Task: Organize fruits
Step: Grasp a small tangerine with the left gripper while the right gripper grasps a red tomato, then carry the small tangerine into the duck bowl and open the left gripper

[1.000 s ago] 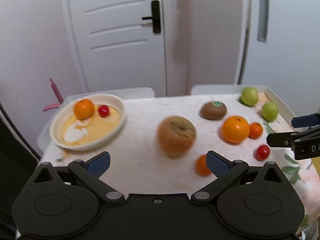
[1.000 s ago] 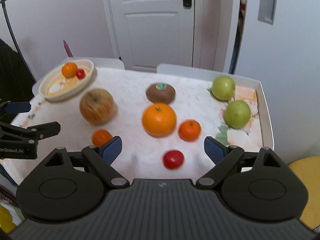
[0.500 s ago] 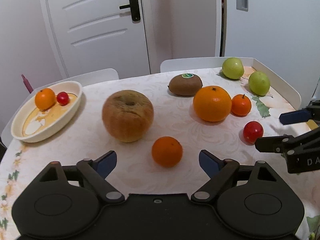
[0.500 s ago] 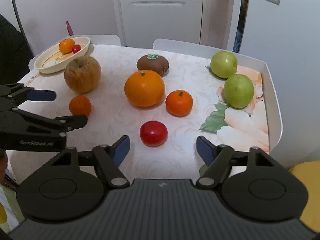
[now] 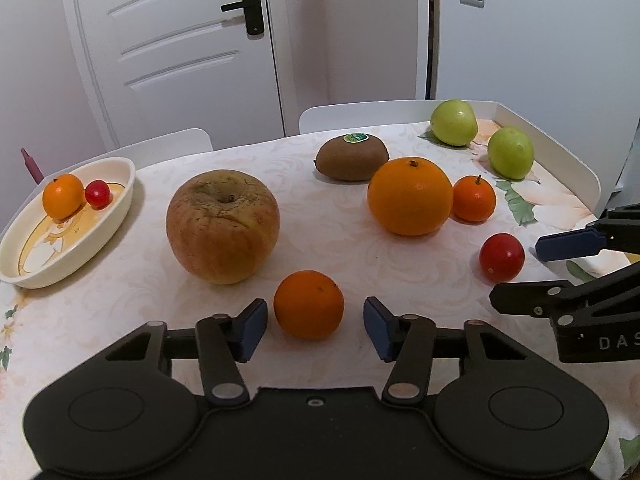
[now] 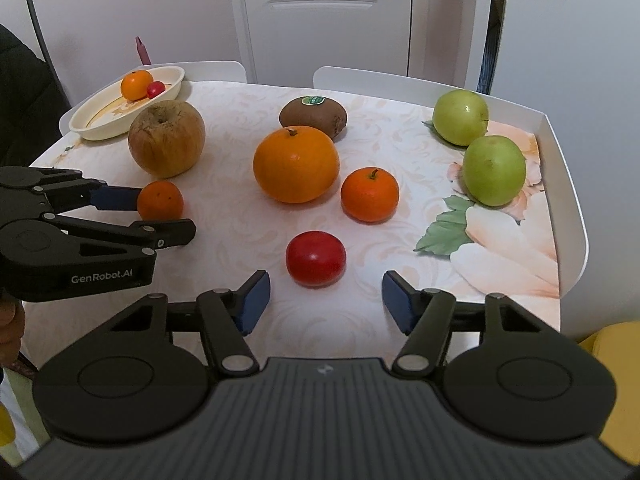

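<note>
Left wrist view: the left gripper [image 5: 314, 326] is sitting low over the floral-patterned table [image 5: 132, 300], jaws spread, blue pads flanking the small round orange mandarin [image 5: 308, 304] with a gap on each side; nothing is being gripped. The mandarin is near-spherical, no clear long axis, resting just in front of the large wrinkled brown apple [image 5: 223, 226]. The fuzzy brown kiwi with a green sticker [image 5: 351, 157] is lying on its side, long axis running left-right. The cream oval dish [image 5: 100, 228] is sitting at the far left edge, holding a small orange and a cherry tomato. Bare cloth is showing between apple and dish.

Right wrist view: the right gripper [image 6: 325, 300] is hanging released, jaws wide, just short of the glossy red tomato [image 6: 315, 258], which is lying slightly flattened near the table's front edge. The big orange [image 6: 296, 164] and stemmed tangerine [image 6: 369, 194] are lying beyond it, stems up. Two green apples [image 6: 493, 170] are sitting near the raised white rim [image 6: 572, 216] at right. Open cloth is lying between the tomato and the rim.
</note>
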Tool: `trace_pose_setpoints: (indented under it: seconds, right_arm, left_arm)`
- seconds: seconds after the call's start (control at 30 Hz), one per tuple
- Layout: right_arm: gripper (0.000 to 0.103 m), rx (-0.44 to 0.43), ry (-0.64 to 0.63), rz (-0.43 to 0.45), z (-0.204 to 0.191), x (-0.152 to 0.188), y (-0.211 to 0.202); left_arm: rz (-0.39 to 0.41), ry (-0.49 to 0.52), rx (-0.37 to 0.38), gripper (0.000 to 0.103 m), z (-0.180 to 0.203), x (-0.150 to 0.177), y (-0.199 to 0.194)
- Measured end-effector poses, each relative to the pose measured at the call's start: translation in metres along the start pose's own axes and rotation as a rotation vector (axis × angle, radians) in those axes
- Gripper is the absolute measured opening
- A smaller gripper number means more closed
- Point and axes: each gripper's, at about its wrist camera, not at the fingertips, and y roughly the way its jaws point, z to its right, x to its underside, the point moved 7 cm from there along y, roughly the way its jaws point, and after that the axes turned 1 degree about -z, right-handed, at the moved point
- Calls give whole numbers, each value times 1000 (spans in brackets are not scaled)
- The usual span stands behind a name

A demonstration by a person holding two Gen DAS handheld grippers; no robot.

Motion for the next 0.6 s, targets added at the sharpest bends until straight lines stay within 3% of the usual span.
trace_pose_setpoints:
  seconds: [0.13, 0.47, 0.6]
  right_arm:
    - [74, -2, -2, 1, -3, -1, 2]
    - [64, 4, -10, 5, -8, -7, 8]
    - [52, 24, -12, 8, -7, -9, 9]
  left_arm:
    - [1, 1, -2, 40, -1, -1, 0]
    - [-3, 18, 9, 40, -2, 2, -5]
    - [-3, 17, -2, 40, -4, 4, -7]
